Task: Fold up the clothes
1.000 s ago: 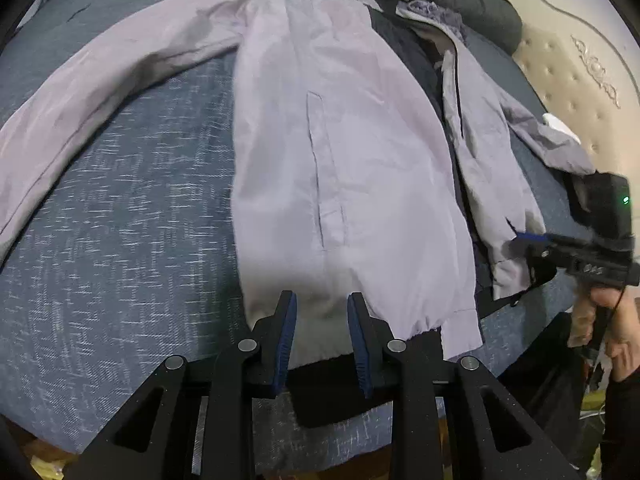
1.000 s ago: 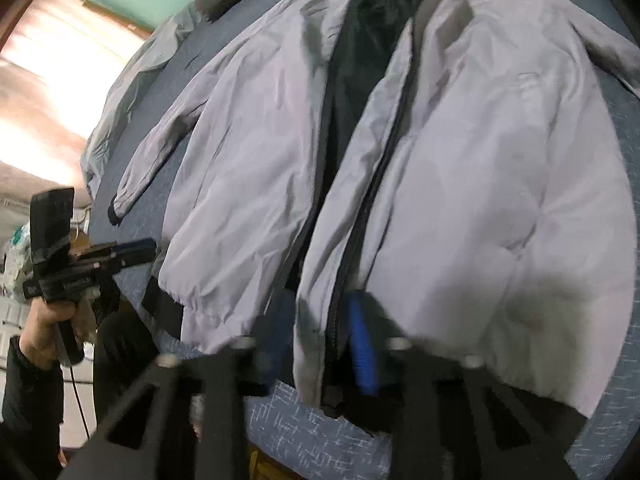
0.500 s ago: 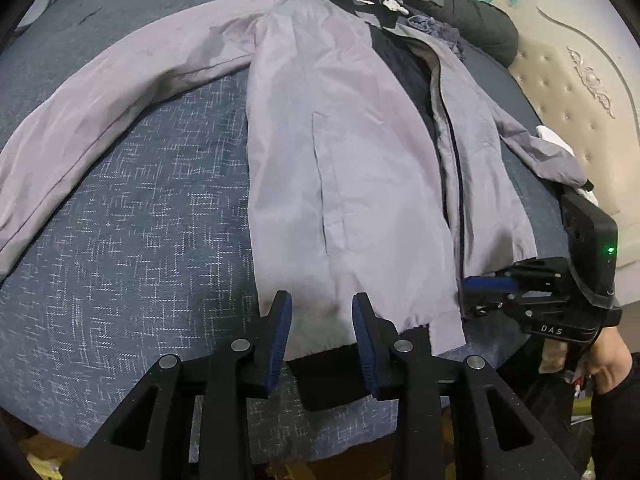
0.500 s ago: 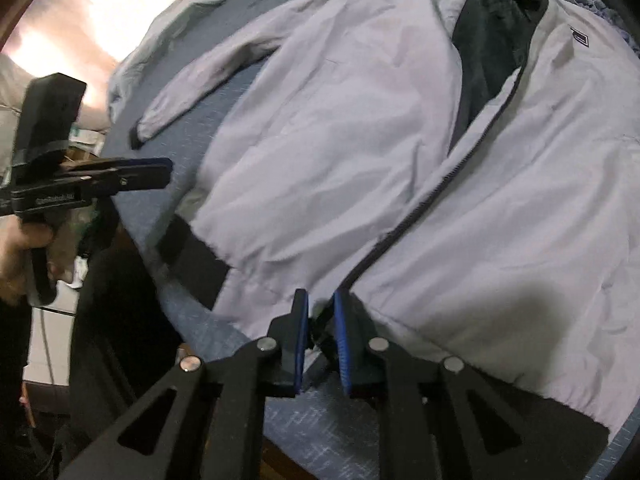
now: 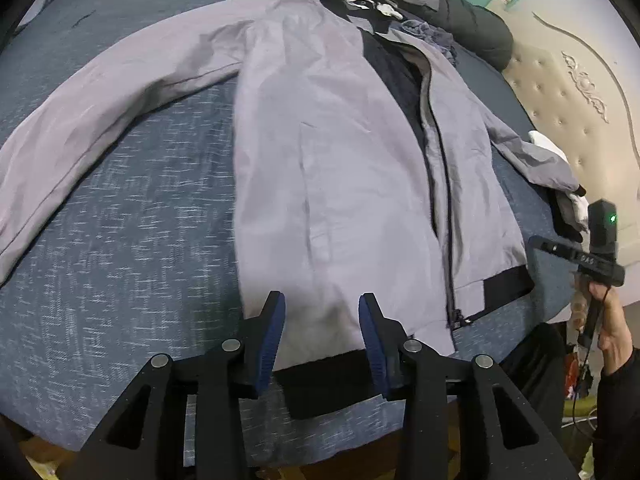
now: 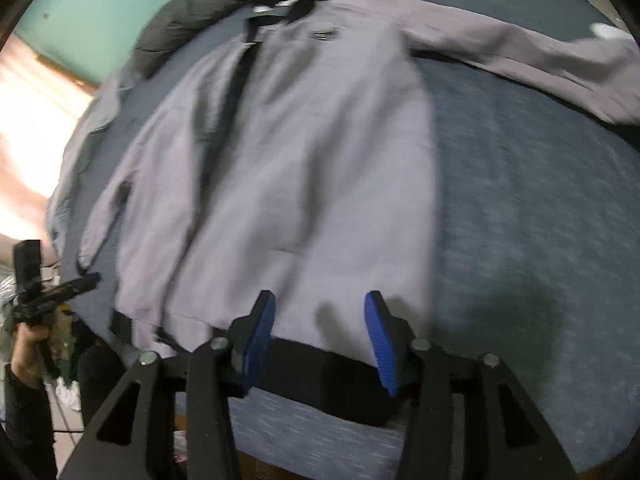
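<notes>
Left wrist view: grey jacket (image 5: 340, 184) hem apparently just beyond released, just-widened left hand-held gripper (image 5: 322, 312).

Both wrist views look steeply down, close, sharing the jacket (image 5: 340, 184) hem.

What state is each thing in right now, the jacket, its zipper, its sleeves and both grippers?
Jacket: flat on the bed, front up.
Zipper: unzipped, front panels nearly meeting.
Sleeves: spread outward, unfolded.
Left gripper: just opened, holding nothing, above the black hem.
Right gripper: just opened, holding nothing.
</notes>
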Action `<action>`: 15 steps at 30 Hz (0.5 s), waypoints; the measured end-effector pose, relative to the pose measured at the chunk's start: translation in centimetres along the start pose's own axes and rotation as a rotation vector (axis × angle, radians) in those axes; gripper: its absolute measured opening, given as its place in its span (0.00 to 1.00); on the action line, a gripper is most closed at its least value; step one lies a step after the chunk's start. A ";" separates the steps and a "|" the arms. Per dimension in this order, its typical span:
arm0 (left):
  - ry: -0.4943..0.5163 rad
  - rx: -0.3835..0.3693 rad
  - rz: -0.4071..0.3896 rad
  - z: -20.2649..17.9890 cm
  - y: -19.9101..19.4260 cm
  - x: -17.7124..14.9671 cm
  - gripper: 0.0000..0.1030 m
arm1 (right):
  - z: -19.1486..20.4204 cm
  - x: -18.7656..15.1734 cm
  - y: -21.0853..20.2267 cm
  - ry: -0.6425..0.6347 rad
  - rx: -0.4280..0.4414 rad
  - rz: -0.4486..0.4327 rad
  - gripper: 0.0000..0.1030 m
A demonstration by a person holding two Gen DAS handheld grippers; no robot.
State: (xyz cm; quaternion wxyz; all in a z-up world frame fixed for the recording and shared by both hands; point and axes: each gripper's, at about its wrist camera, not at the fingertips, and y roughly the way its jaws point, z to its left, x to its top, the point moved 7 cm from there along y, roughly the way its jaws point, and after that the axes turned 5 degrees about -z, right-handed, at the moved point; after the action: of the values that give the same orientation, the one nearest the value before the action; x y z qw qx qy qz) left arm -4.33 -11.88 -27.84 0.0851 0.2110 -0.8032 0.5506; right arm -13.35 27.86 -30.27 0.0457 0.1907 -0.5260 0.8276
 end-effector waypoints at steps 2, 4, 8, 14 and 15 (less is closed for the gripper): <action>0.008 -0.005 0.004 -0.3 0.1 0.1 0.42 | -0.8 -0.7 -0.1 0.008 -0.007 0.011 0.58; 0.013 -0.007 0.008 -0.6 0.1 0.0 0.42 | -1.5 -1.4 -0.1 0.014 -0.009 0.026 0.58; 0.018 -0.005 0.011 -1.6 1.1 0.9 0.43 | -1.7 -1.8 0.4 0.000 0.001 0.038 0.53; 0.010 0.005 -0.001 -1.2 0.3 1.0 0.44 | -1.7 -2.6 1.7 0.004 0.019 0.082 0.14; 0.006 0.007 -0.003 -1.0 0.1 1.0 0.44 | -1.8 -2.6 1.4 0.007 0.025 0.071 0.13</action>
State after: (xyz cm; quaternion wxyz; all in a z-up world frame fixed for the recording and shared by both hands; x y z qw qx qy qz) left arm -5.37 -11.16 -27.15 0.0877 0.2108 -0.8006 0.5539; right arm -11.82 29.18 -33.07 0.0158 0.1695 -0.5220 0.8358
